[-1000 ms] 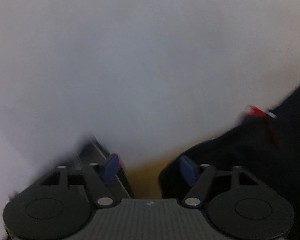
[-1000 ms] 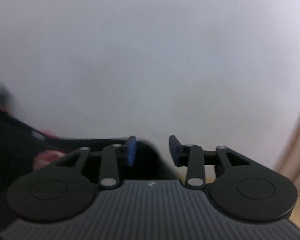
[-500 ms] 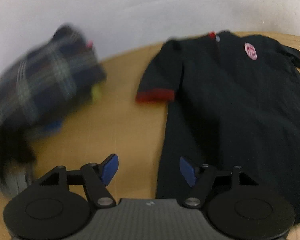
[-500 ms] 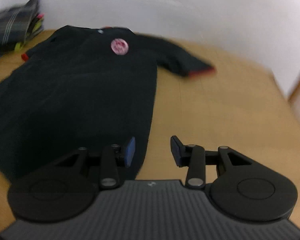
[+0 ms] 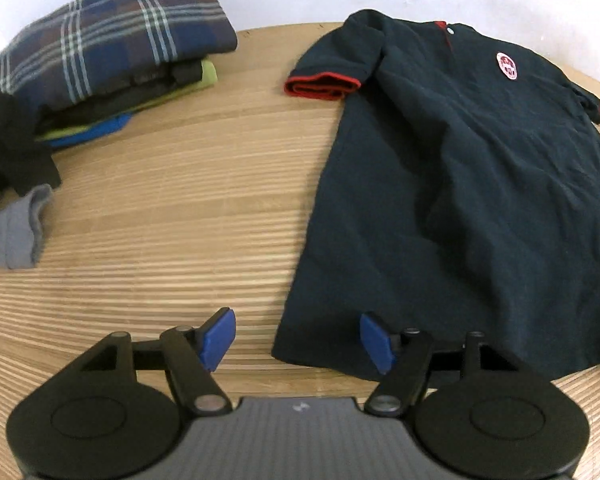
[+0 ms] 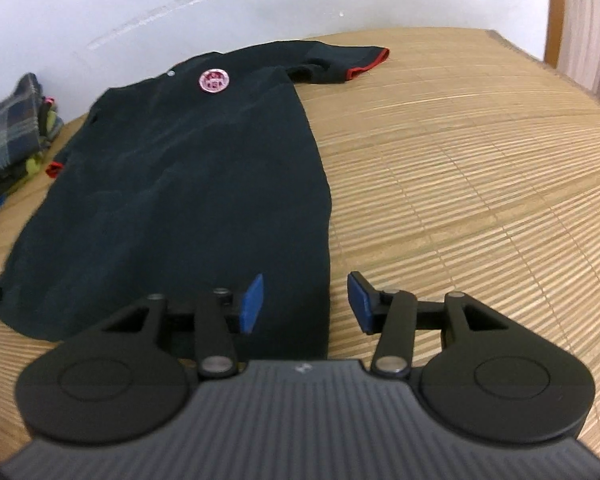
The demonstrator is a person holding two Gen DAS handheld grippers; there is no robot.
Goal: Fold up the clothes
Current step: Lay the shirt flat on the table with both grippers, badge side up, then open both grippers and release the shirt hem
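A dark, short-sleeved polo shirt with red sleeve cuffs and a round pink chest badge lies spread flat, front up, on a pale slatted wooden desk, collar toward the white wall and hem toward the two handheld tools. The left gripper hangs over the shirt's near left hem corner, one blue pad over bare wood and the other over the cloth, its jaws apart and pinching nothing; they have just been opening. The right gripper straddles the shirt's right side edge close to the hem, jaws likewise apart and empty after widening in the last moment. The step in hand looks like taking the two hem corners for the first fold. To do it well, each tool should probably drop until one pad slides under the fabric edge, then close on both layers just inside the corner, not on the top layer alone. Lifting the two corners together and level should keep the hem straight. Off to the left, well apart from the shirt, a stack of folded garments topped by a plaid shirt sits by the wall, with a crumpled grey cloth nearer the desk's edge
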